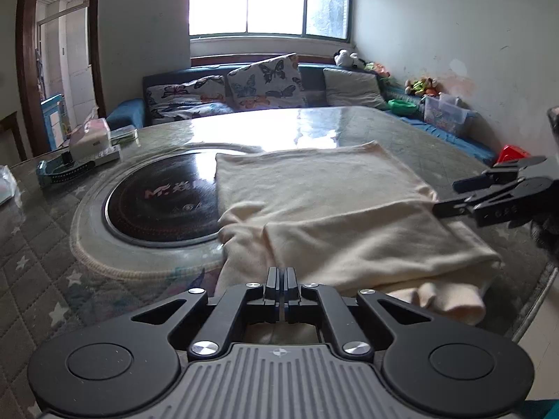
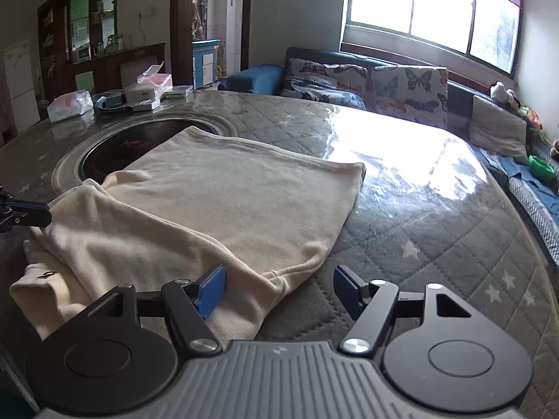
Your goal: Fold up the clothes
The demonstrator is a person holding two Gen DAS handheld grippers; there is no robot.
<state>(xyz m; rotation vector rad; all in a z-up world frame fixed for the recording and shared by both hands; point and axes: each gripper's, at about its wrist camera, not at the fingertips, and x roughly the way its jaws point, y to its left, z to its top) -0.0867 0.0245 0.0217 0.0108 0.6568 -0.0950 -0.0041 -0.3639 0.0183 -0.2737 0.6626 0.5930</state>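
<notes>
Nearest the cameras, the left gripper [image 1: 281,276] has its jaws drawn fully together at the near edge of the cream garment [image 1: 325,202]; the fingers meet right at the cloth's front hem, and whether fabric is pinched between them cannot be told from these views. The right gripper [image 2: 279,279] stands with its jaws apart, its blue pads [image 2: 209,291] on either side of the garment's near right corner, one pad over the cloth and the other over the quilted table cover [image 2: 436,237], neither visibly pressing on anything. The cream garment lies flat and partly folded on the table, a sleeve or cuff doubled over along its near edge, with its far left corner spread across the round black hotplate [image 1: 157,202] sunk into the table's middle. Left of the garment and farther back, at the table's far left edge, sit a white box [image 1: 89,141], a dark blue strap-like item [image 1: 63,173] and clear plastic packets [image 2: 70,104]. Beyond the garment the table cover shines under strong light from the window [image 1: 269,0]. Behind the table, past the garment's far edge, a dark blue sofa [image 1: 174,76] carries butterfly-print cushions [image 1: 265,82] and a plain grey cushion [image 1: 353,87], with soft toys [image 1: 422,87] and a green bowl [image 1: 403,104] to the right of them along the wall.
</notes>
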